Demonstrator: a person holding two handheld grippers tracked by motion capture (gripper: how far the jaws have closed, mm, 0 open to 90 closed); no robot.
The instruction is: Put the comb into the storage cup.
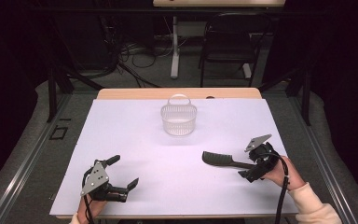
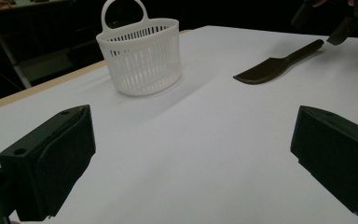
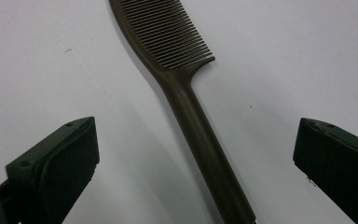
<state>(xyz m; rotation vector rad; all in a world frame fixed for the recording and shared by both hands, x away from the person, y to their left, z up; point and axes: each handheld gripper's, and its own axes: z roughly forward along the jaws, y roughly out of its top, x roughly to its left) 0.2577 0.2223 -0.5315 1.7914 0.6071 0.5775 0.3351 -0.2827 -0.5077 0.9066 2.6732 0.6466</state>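
A dark brown comb [image 1: 220, 159] lies flat on the white table cover [image 1: 135, 140], teeth end to the left, handle to the right. My right gripper [image 1: 251, 164] is open at the handle's end. In the right gripper view its jaws stand wide on either side of the comb's handle [image 3: 200, 135] without touching it. My left gripper [image 1: 123, 171] rests open near the front left edge with nothing between its jaws. The left gripper view, past that gripper's [image 2: 191, 158] own jaws, shows the comb [image 2: 279, 63] and the right gripper [image 2: 342, 23] farther off.
A small white slatted basket [image 1: 179, 120] with a loop handle stands upright at the back middle of the table; it looks empty [image 2: 142, 60]. The wooden table edge [image 1: 135, 93] shows behind the cover. A black chair [image 1: 228, 44] and cables are on the floor beyond.
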